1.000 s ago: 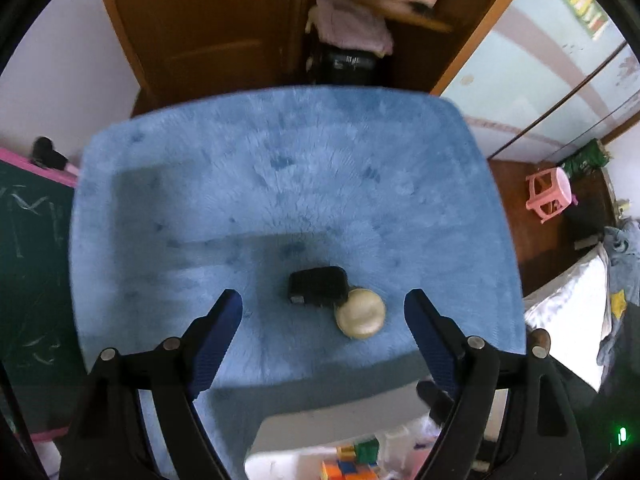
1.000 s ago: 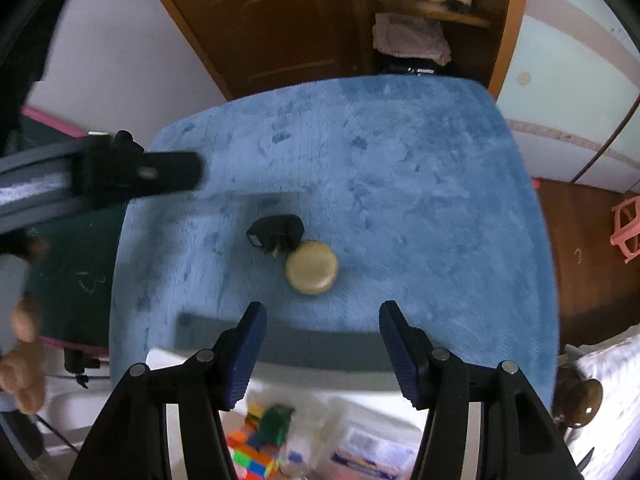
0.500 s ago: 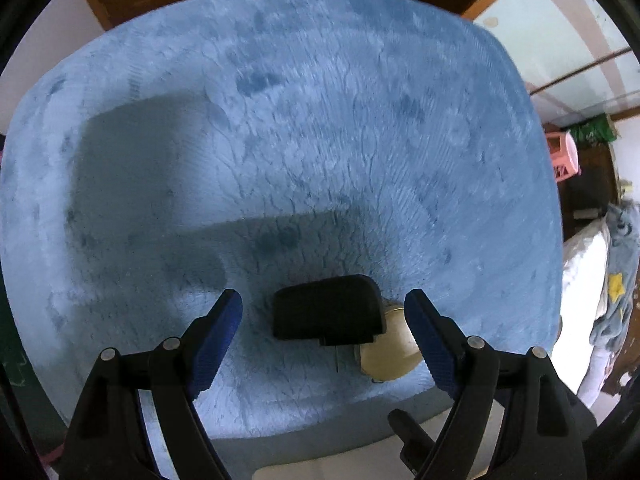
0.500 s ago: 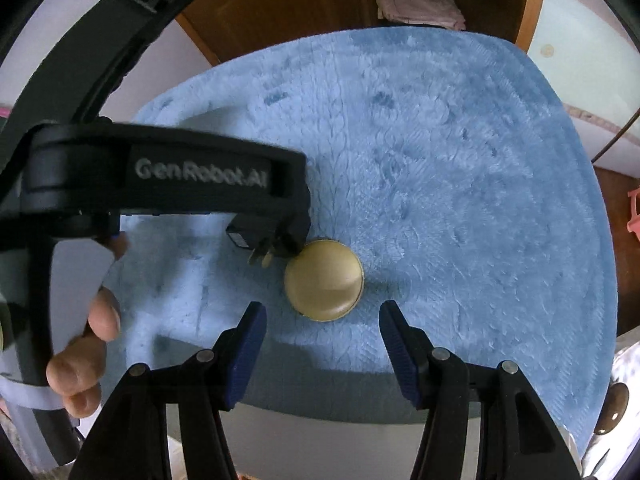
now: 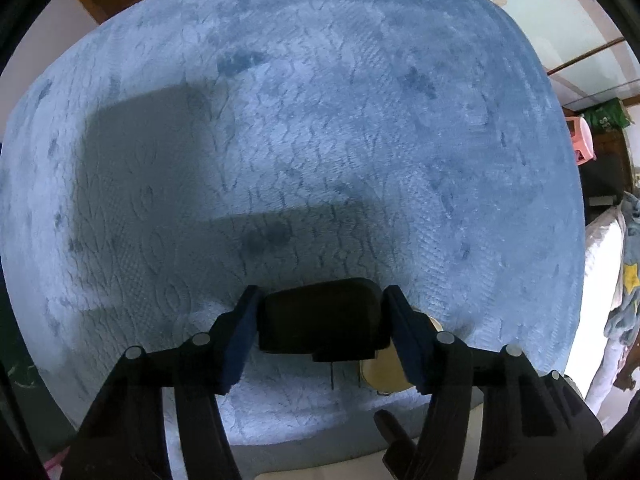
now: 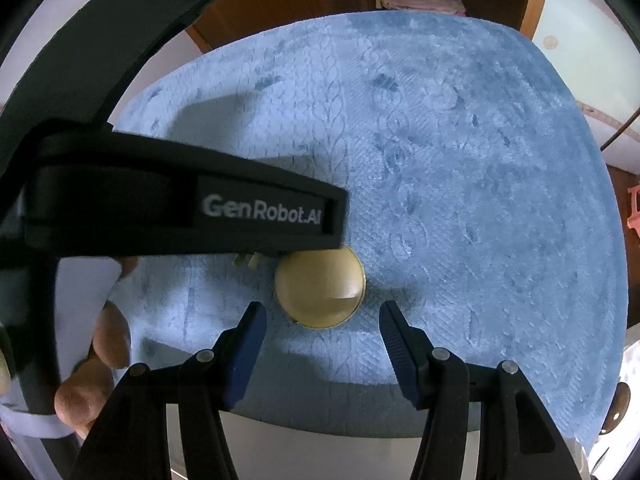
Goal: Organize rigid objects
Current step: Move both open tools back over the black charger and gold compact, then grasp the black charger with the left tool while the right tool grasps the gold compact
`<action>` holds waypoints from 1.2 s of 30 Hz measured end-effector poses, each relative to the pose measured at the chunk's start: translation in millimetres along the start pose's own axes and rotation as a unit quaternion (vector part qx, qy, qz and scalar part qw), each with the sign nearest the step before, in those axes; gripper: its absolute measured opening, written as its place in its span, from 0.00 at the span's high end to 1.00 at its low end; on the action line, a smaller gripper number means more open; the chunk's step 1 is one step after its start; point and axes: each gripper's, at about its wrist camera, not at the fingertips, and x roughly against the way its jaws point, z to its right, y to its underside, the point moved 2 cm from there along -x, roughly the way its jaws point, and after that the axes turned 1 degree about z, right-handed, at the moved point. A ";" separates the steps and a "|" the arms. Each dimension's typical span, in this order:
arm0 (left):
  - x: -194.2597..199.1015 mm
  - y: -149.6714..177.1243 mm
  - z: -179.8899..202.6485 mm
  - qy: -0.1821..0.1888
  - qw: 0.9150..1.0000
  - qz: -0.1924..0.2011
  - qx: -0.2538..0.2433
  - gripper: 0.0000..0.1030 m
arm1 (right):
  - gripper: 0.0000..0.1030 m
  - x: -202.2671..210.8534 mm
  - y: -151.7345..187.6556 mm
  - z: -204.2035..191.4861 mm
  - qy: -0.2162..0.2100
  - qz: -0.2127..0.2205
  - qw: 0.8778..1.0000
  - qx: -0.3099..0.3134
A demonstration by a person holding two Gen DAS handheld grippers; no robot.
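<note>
Black plug adapter (image 5: 322,320) lies on a blue plush mat (image 5: 320,120) covering the worktop, directly between the blue pads of the left hand-held gripper (image 5: 320,334). The jaws have just been closing around it, and both pads now sit against its short ends, so the adapter is clamped from either side. Its metal prongs point toward the camera, just below the black body.

Just beside the adapter, on its right in the left wrist view, lies a round cream-coloured disc (image 5: 384,372), partly hidden behind the right-hand finger of that gripper. It touches or nearly touches the adapter; which one cannot be told.

In the right wrist view, the same disc (image 6: 320,286) rests flat on the mat (image 6: 460,180), just ahead of the right hand-held gripper (image 6: 322,344). This gripper's blue-padded jaws stand apart, wider than the disc, with nothing between them and no contact with the disc. The disc lies slightly beyond the fingertips, centred on the gap.

Across the left half of that view runs the black body of the left hand-held gripper (image 6: 180,216), bearing white lettering, held by a person's hand (image 6: 100,360) whose fingers show at the lower left. The adapter's prongs (image 6: 248,259) peek out beneath it, just left of the disc.
</note>
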 end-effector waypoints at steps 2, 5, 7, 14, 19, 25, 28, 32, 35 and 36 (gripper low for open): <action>0.3 0.9 -2.4 0.004 1.000 0.002 0.006 0.37 | 0.42 -0.7 -0.9 -0.9 0.000 0.000 1.000 0.000; 3.3 0.5 -11.0 -0.002 1.000 0.012 0.010 0.37 | 0.42 -0.9 -2.9 -1.7 -0.001 0.001 1.000 -0.001; 6.7 2.8 -17.8 -0.008 1.000 0.022 0.015 0.37 | 0.42 -1.8 -3.8 -2.6 -0.002 0.000 1.000 0.000; 16.9 9.9 -59.4 -0.009 0.998 0.036 0.054 0.37 | 0.42 -19.3 -10.8 -14.1 0.022 -0.020 0.999 0.014; 25.4 21.5 -87.1 0.002 0.995 0.048 0.085 0.37 | 0.42 -31.2 -18.7 -22.2 0.046 -0.038 0.998 0.022; 39.3 40.5 -99.9 0.014 0.993 0.057 0.104 0.37 | 0.42 -48.4 -26.0 -27.6 0.072 -0.072 0.995 0.017; 45.5 49.4 -101.9 0.018 0.992 0.062 0.105 0.37 | 0.42 -54.5 -27.3 -33.5 0.082 -0.082 0.993 0.015; 60.4 58.7 -99.5 0.017 0.992 0.073 0.101 0.37 | 0.48 -60.4 -29.1 -41.7 0.099 -0.087 0.991 0.025; 70.5 66.6 -93.9 0.014 0.992 0.085 0.096 0.37 | 0.48 -60.1 -24.8 -42.9 0.103 -0.079 0.991 0.029; 74.5 69.9 -92.5 0.015 0.992 0.089 0.094 0.37 | 0.48 -59.0 -22.6 -43.9 0.102 -0.076 0.991 0.030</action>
